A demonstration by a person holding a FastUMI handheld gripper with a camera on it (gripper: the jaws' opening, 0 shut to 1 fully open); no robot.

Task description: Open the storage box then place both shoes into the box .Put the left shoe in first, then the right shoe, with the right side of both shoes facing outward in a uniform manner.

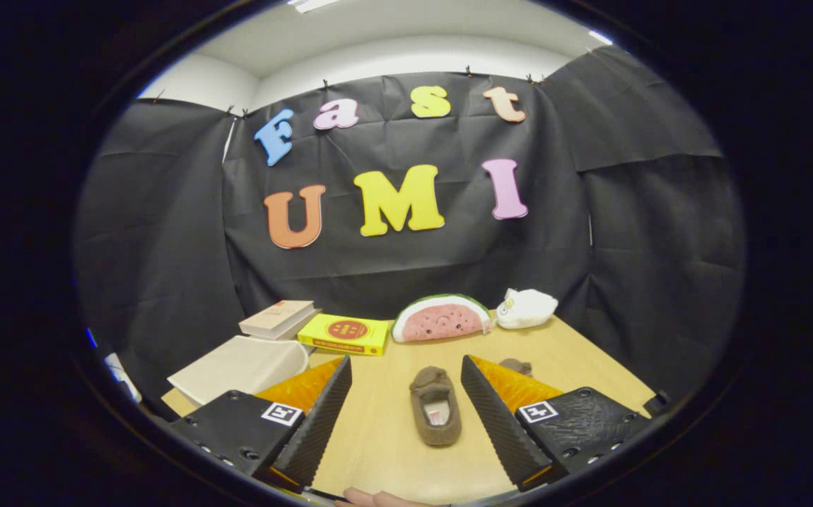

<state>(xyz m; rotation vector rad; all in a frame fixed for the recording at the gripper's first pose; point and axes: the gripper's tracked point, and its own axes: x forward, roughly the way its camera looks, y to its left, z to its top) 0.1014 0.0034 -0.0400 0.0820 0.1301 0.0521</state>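
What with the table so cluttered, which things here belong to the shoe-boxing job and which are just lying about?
For the job: brown shoe, lying between the open tongs; second shoe, peeking out behind one finger; pale box beside the other finger, probably the storage box.
Lying about: book, yellow box, watermelon plush, white plush.

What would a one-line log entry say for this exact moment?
gripper: open, holding nothing | brown shoe: on table, between the fingers | second shoe: partly hidden behind one finger | storage box: not identified
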